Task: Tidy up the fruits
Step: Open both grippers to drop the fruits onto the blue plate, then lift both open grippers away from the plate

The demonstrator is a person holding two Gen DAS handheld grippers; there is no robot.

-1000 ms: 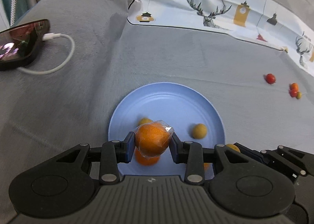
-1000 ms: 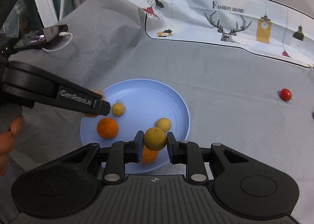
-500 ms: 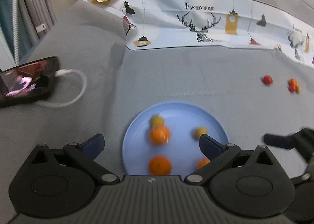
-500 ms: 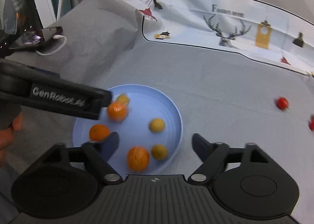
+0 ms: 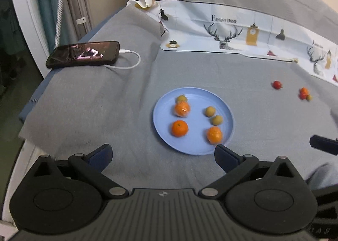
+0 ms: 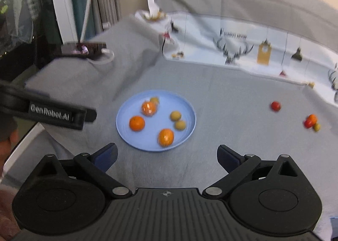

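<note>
A blue plate lies on the grey cover, holding three oranges and three small yellow-green fruits. The plastic-wrapped orange rests at its far side, and a round yellowish fruit sits at its right. My left gripper hangs open and empty above the plate's near edge. My right gripper is still opening, with nothing between its fingers, also raised over the near rim. To the right on the cover lie a red tomato and a small cluster of fruits.
A phone on a white charging cable lies at the far left near the cover's edge. A deer-print cloth runs along the back. The left gripper's body crosses the right wrist view's left side.
The left gripper let go of the wrapped orange and the right gripper let go of the yellowish fruit; both now lie on the plate. Both grippers opened wide and pulled up and back.
</note>
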